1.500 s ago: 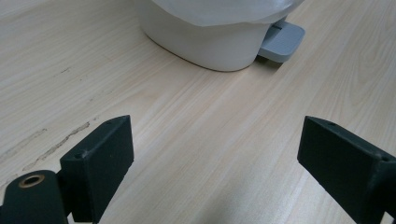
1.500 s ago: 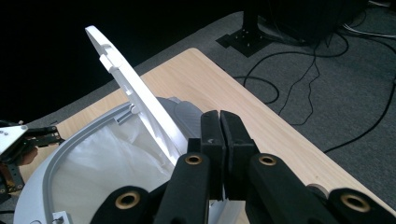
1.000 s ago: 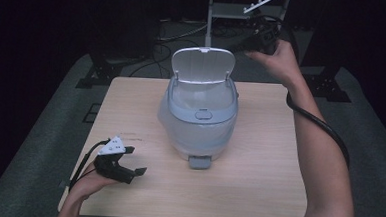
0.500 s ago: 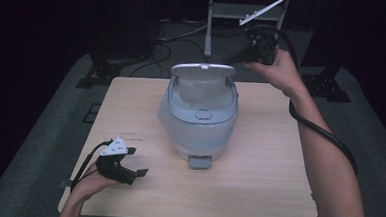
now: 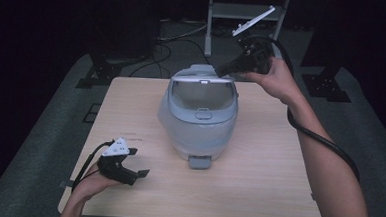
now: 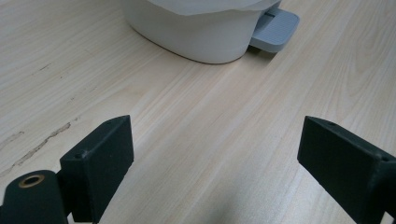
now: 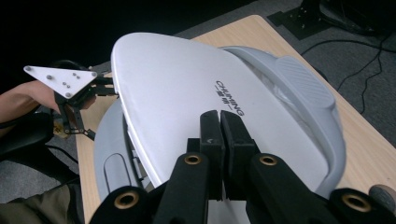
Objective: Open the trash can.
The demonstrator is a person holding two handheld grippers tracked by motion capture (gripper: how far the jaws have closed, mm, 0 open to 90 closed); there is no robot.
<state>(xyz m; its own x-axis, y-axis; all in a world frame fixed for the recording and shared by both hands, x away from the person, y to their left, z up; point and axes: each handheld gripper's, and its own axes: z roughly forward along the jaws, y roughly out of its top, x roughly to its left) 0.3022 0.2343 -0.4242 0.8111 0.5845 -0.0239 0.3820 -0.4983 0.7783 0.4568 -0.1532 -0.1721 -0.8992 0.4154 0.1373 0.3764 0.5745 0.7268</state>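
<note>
High view: right claw (image 5: 224,70) clenched, empty, against the bin's lid (image 5: 202,94); left claw (image 5: 137,162) released over the table (image 5: 256,192).

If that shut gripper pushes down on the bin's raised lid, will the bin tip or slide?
Probably neither: the bin sits on a broad base. The hinged lid looks like stiff, smooth plastic, so the right gripper may skid.

The rice cooker (image 5: 200,116) is smooth plastic with a satin white lid (image 7: 187,102); the table (image 6: 196,135) is matt, pale wood grain.
</note>
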